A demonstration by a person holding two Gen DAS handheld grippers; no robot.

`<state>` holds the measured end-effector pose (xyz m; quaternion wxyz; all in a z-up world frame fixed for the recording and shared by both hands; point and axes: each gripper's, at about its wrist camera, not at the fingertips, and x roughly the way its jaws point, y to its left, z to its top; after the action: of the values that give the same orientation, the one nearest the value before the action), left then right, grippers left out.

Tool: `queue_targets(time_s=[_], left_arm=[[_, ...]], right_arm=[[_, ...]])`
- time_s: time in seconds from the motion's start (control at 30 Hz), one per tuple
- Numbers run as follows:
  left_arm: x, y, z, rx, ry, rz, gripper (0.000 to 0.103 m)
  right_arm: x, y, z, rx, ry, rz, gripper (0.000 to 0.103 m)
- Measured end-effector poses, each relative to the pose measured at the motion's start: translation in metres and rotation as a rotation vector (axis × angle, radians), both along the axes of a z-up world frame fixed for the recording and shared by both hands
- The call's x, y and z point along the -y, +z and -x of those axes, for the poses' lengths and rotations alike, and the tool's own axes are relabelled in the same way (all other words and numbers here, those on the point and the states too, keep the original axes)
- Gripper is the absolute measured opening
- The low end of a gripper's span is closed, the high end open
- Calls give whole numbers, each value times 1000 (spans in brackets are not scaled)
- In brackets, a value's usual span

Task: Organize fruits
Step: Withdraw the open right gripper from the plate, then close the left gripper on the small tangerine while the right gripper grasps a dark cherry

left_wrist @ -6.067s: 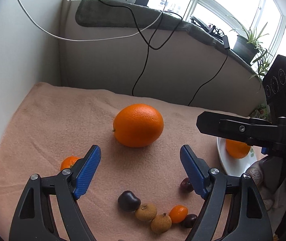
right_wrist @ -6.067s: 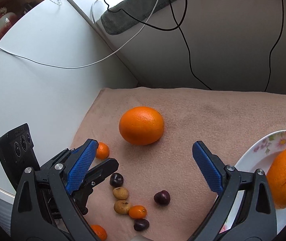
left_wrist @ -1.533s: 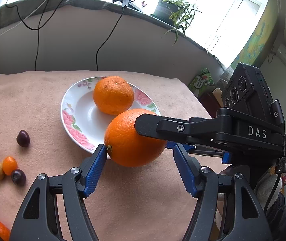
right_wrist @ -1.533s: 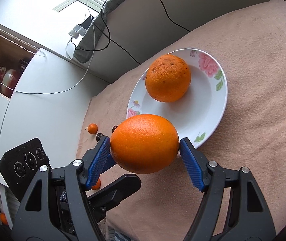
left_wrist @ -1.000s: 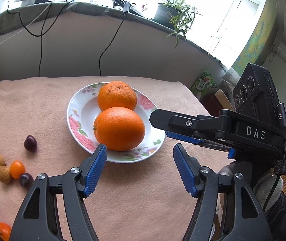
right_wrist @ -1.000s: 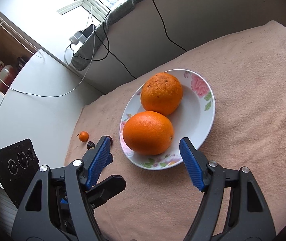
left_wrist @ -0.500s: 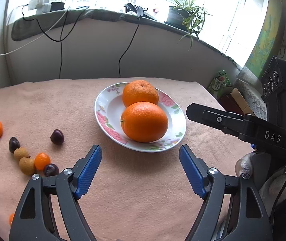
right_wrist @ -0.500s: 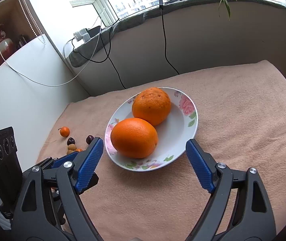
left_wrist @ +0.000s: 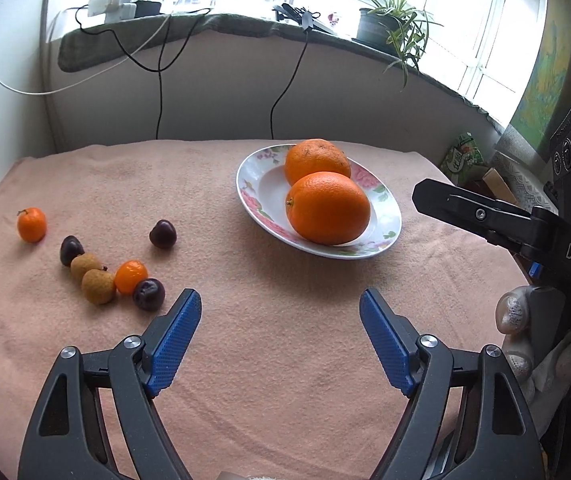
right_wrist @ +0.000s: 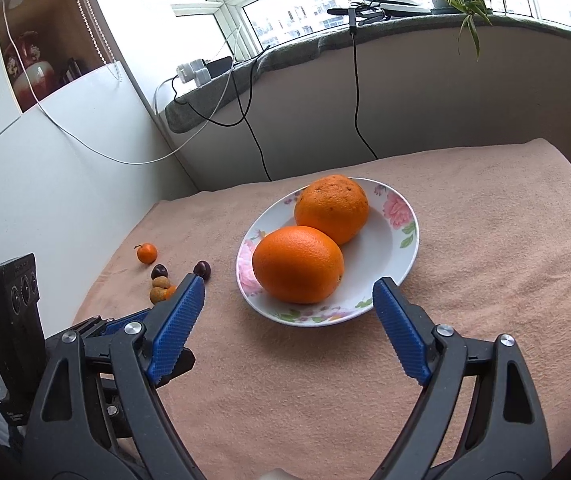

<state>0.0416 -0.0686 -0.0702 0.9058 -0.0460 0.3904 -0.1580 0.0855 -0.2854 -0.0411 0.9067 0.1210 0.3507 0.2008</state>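
Near orange (left_wrist: 327, 213) is lying in the floral plate (left_wrist: 255, 194), long axis roughly crosswise, stem end pointing left – touching the rear orange (left_wrist: 317, 160), partly hidden behind it. Left gripper (left_wrist: 280, 340) and right gripper (right_wrist: 288, 326) are hanging released, jaws having just been opening, nothing between.

From my left wrist view, the flowered white plate (left_wrist: 392, 227) sits on the pink fleece cloth (left_wrist: 285, 360), two large oranges (left_wrist: 327, 213) touching in it, one behind the other. Left of it, well apart, lies a cluster of small fruits (left_wrist: 111, 276), a small mandarin (left_wrist: 31, 224) farthest left.
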Motion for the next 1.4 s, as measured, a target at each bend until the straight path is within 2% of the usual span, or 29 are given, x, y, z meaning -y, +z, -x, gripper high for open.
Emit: queue_targets(time_s=[0.13, 0.63, 0.8, 1.03, 1.13, 1.4], left_arm=[[-15, 0, 9, 4, 39, 5, 82], [-92, -7, 43, -21, 233, 37, 81], [-105, -11, 55, -25, 264, 33, 80], [-114, -4, 66, 9, 269, 84, 80], [-117, -1, 66, 25, 283, 61, 80], [-130, -17, 63, -19, 305, 65, 71]], right_arm=[[-9, 2, 4, 4, 14, 52, 89], [-55, 0, 10, 11, 151, 68, 88], [-78, -3, 8, 7, 214, 77, 88], [-103, -12, 7, -8, 269, 92, 88], [-110, -15, 7, -17, 285, 104, 88], [-131, -25, 2, -45, 352, 128, 76]])
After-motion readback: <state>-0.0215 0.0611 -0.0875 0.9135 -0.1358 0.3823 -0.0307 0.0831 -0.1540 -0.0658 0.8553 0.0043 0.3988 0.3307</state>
